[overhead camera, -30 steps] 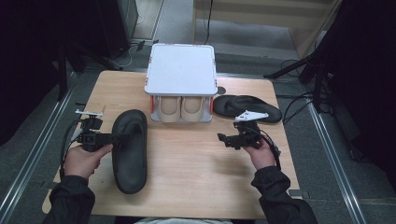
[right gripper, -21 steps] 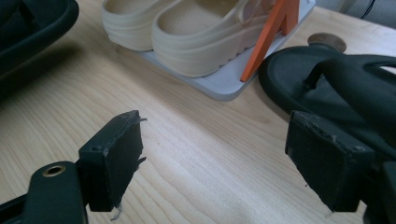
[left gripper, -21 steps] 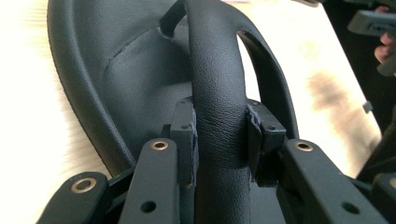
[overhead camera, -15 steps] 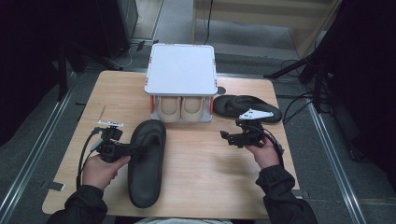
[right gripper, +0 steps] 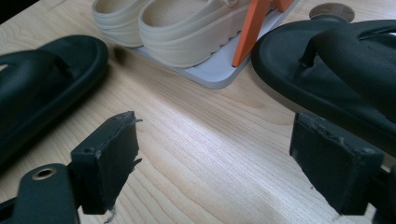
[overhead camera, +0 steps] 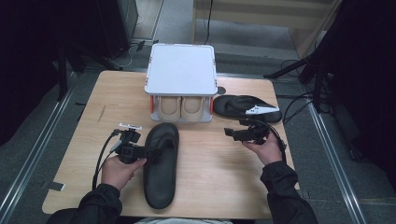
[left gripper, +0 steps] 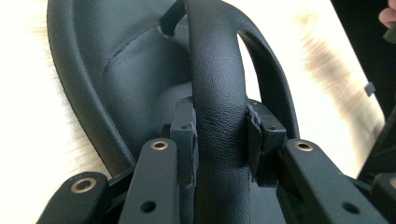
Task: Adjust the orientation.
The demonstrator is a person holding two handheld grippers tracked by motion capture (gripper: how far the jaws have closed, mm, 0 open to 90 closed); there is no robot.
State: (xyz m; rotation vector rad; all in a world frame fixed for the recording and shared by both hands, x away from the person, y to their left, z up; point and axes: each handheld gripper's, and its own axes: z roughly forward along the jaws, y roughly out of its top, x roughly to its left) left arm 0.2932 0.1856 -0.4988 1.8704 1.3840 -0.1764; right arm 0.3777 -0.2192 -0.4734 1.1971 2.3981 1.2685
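held sandal (overhead camera: 161,163): black
second sandal (overhead camera: 238,106): black
clogs (overhead camera: 180,108): cream
rack (overhead camera: 181,70): white, orange legs
table (overhead camera: 219,182): light wood grain

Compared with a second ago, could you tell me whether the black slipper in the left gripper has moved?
Yes. The black slipper has shifted rightward, toward the middle of the table, now lying below the white shoe rack.

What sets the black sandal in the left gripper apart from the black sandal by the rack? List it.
1. The near sandal has its strap clamped in the left gripper; the far sandal lies free.
2. The near sandal points toward the shoe rack; the far sandal lies crosswise beside it.
Both are black and rest on the table.
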